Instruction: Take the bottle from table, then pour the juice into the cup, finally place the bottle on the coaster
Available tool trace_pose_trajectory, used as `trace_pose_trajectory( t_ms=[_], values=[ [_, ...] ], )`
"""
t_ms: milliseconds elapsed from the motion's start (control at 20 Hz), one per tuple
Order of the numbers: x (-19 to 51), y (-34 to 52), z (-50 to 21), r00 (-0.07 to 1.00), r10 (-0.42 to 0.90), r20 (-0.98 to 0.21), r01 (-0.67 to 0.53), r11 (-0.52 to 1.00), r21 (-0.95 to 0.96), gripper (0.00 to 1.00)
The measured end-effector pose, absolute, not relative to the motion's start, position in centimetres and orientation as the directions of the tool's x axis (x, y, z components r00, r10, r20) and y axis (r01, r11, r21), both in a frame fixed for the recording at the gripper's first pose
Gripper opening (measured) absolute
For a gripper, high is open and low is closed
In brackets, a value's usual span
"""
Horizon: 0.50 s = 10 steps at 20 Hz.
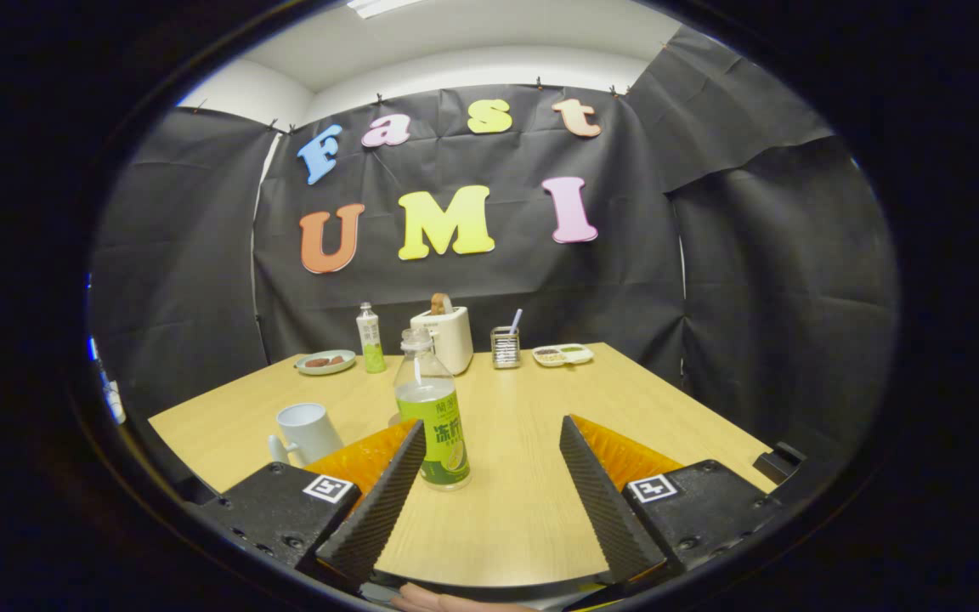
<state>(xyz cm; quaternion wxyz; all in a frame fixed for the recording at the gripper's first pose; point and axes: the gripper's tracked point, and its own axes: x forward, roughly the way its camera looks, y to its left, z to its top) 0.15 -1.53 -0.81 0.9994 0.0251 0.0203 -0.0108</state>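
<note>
- Right, gripper (489, 433) fingers spread wide, nothing between them, not touching anything.
- Bottle (432, 416) stands upright on the table (668, 408), just ahead of the left finger and tight against its tip line; off-centre, so the opening needs to shift left before closing.
- Bottle looks like thin clear plastic, green label round the lower body, green juice roughly two-thirds up. Can't make out a cap on the neck; looks uncapped.
- Handling guess: moderate weight, low centre of mass, liquid will slosh. Walls likely flex under a hard squeeze, which could push juice up the neck.
- Grip point: mid-body on the labelled band, below the shoulder taper. Label should give more friction than bare plastic. Avoid the neck; too narrow, and it would swing on the tilt.
- Cup (309, 430), white with a handle, sits left of the bottle, near, beyond the left finger.
- Dark round edge just behind the bottle base, probably the coaster (393, 419); mostly hidden, not sure.
- Far table edge: second bottle (370, 338), toaster (446, 337), small plate (325, 363), utensil holder (505, 347), divided dish (563, 354). Well apart from the work area.
</note>
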Motion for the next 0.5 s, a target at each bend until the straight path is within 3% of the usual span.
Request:
trace_pose_trajectory(
  t_ms=[500],
  values=[
    [0.58, -1.57, -1.44, 0.999, -0.018, -0.05, 0.02, 0.999, 0.039, 1.0]
  ],
)
